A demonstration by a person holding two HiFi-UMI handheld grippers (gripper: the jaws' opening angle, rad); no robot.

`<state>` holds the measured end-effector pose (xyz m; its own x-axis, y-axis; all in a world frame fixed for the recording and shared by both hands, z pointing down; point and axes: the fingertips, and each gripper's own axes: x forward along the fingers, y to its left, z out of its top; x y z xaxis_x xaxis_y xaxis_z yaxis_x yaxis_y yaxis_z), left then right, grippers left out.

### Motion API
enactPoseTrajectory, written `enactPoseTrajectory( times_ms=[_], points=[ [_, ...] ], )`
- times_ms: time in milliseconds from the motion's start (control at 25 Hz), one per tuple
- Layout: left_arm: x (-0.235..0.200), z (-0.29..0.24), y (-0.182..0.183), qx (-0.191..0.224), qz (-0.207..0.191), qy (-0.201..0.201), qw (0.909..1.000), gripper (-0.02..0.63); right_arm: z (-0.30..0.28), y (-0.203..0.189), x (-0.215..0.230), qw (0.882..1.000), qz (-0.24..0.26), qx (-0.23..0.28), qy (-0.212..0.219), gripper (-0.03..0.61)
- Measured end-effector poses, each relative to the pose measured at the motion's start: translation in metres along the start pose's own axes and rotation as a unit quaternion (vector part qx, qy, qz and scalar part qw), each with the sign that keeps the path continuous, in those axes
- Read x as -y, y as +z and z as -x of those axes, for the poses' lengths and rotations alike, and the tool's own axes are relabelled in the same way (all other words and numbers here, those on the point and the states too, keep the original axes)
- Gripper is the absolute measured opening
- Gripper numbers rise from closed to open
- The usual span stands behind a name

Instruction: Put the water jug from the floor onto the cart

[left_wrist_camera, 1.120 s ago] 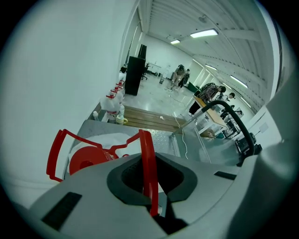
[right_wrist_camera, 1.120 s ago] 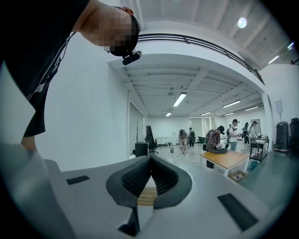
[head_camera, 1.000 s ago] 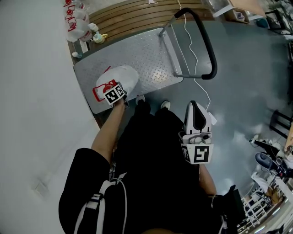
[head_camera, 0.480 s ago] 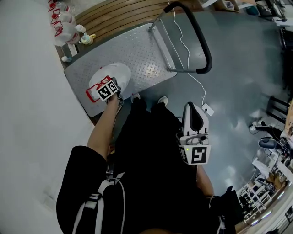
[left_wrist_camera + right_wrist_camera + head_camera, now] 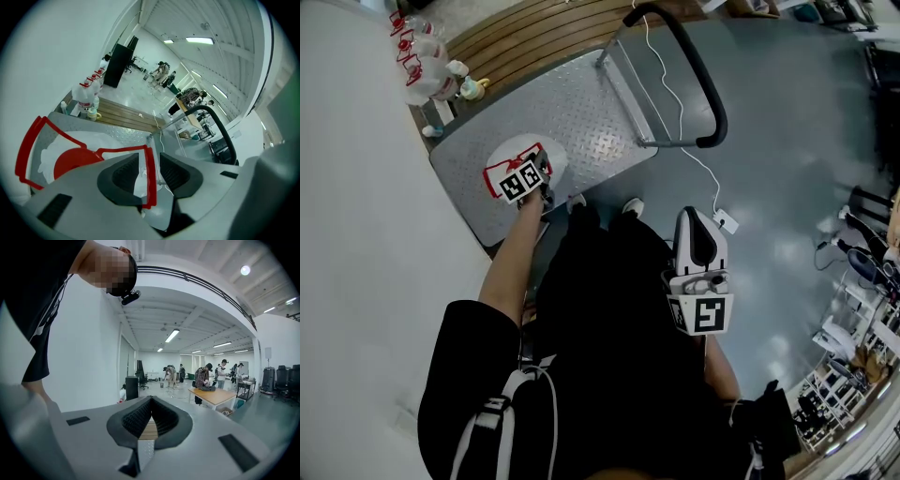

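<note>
A flatbed cart [image 5: 581, 103] with a diamond-plate deck stands on the grey floor [image 5: 787, 169], its black push handle [image 5: 701, 80] toward 1 o'clock and a white wall [image 5: 356, 234] along the left. The water jug [image 5: 502, 152] sits on the deck's near corner, at 10 o'clock in the head view — more jugs [image 5: 427, 66] cluster beside wooden slats [image 5: 534, 33] at 11. The left arm reaches down over it; the left tool [image 5: 151, 159] is opening, the jug's red handle [image 5: 149, 176] unpressed between its jaws. The right tool [image 5: 151, 404], held near level at the person's waist, is closed and empty.
</note>
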<state>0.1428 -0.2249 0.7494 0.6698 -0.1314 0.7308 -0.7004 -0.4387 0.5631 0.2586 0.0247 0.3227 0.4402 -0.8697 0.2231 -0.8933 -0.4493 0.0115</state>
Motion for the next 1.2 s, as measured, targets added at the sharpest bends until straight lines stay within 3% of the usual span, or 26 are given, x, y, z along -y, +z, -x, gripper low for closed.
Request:
enactPoseTrajectory(
  times_ms=[80, 280, 480, 760, 1000, 1200],
  points=[
    [0.008, -0.001, 0.001, 0.006, 0.003, -0.015, 0.9999, 0.184, -0.001, 0.002, -0.001, 1.000, -0.001, 0.005, 0.003, 0.014],
    [0.021, 0.014, 0.010, 0.041, 0.019, -0.066, 0.9968, 0.196, 0.001, -0.004, 0.003, 1.000, -0.001, -0.004, 0.004, 0.014],
    [0.023, 0.050, 0.027, 0.084, -0.006, -0.054, 0.9950, 0.196, -0.004, -0.004, 0.007, 1.000, -0.006, 0.000, 0.022, 0.014],
    [0.065, 0.114, 0.032, 0.150, -0.026, -0.077, 0.9853, 0.195, -0.020, 0.003, -0.001, 0.997, -0.012, 0.021, 0.075, 0.014],
    [0.100, 0.210, 0.041, 0.251, -0.042, -0.102, 0.9616, 0.155, -0.031, 0.030, -0.057, 0.985, -0.004, 0.075, 0.156, 0.014],
    [0.160, 0.284, 0.037, 0.328, -0.125, -0.104, 0.9307, 0.048, -0.036, 0.042, -0.082, 0.969, 0.002, 0.103, 0.225, 0.014]
  ],
)
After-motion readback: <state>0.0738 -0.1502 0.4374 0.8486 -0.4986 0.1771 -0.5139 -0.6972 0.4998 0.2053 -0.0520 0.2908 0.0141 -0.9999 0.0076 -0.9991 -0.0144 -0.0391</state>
